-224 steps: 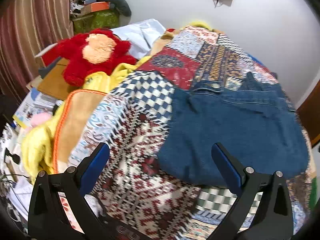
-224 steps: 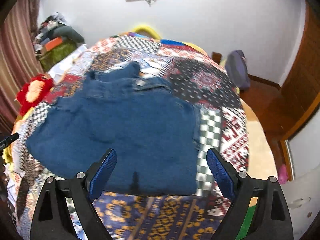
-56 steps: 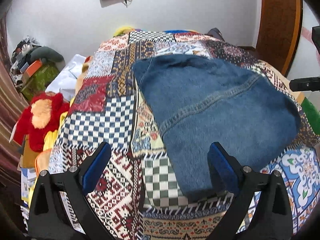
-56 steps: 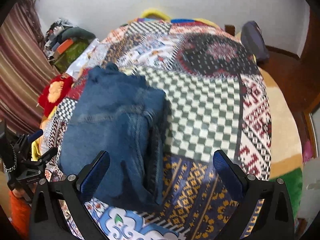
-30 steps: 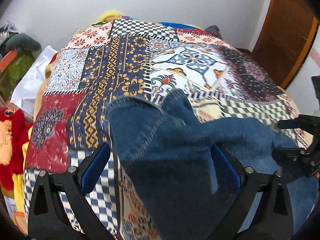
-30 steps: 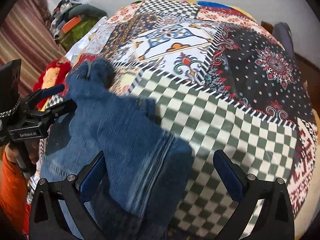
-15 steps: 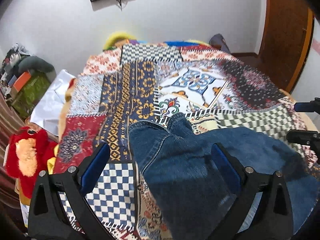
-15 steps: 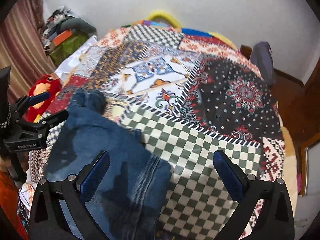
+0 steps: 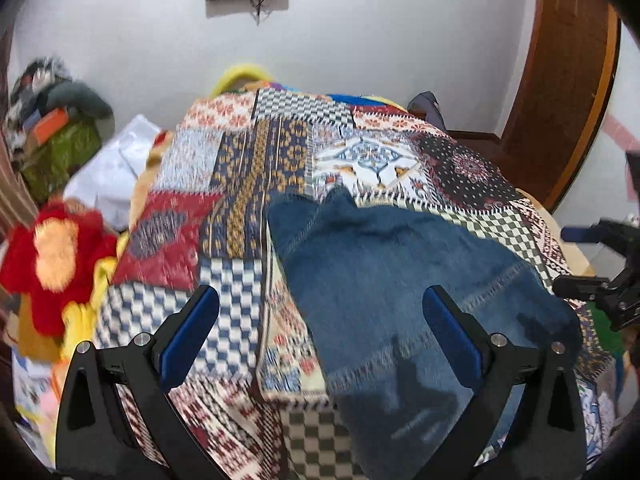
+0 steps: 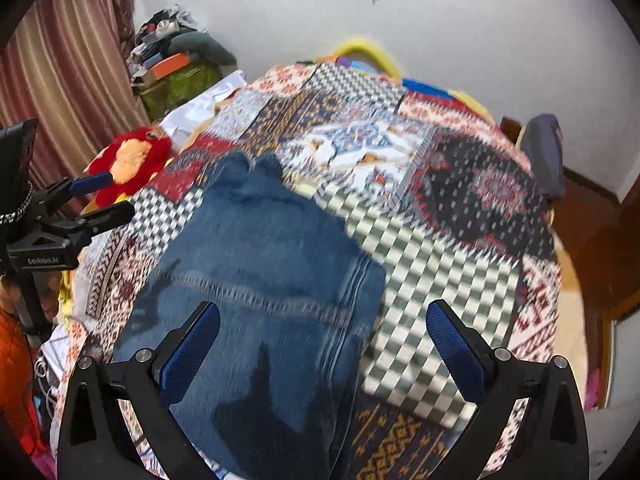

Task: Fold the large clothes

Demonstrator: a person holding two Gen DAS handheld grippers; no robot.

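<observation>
A folded blue denim garment (image 9: 384,280) (image 10: 264,280) lies flat on the patchwork bedspread (image 9: 256,168) (image 10: 440,240). My left gripper (image 9: 320,332) hovers open above its near left edge, with nothing between the blue pads. My right gripper (image 10: 322,340) also stands open, above the garment's near right corner, holding nothing. The right wrist view shows the left gripper (image 10: 96,196) at the far left, held by a person's hand. The right gripper (image 9: 580,260) appears at the right edge of the left wrist view.
A red and orange plush toy (image 9: 52,256) (image 10: 124,160) lies by the bed's left side next to yellow cloth. A green box with piled items (image 10: 176,76) stands in the back left corner. A wooden door (image 9: 560,80) is at the right. A dark bag (image 10: 544,152) sits beyond the bed.
Both grippers have pulled back and risen from the denim, which now lies folded and released. The views are blurred by motion.
</observation>
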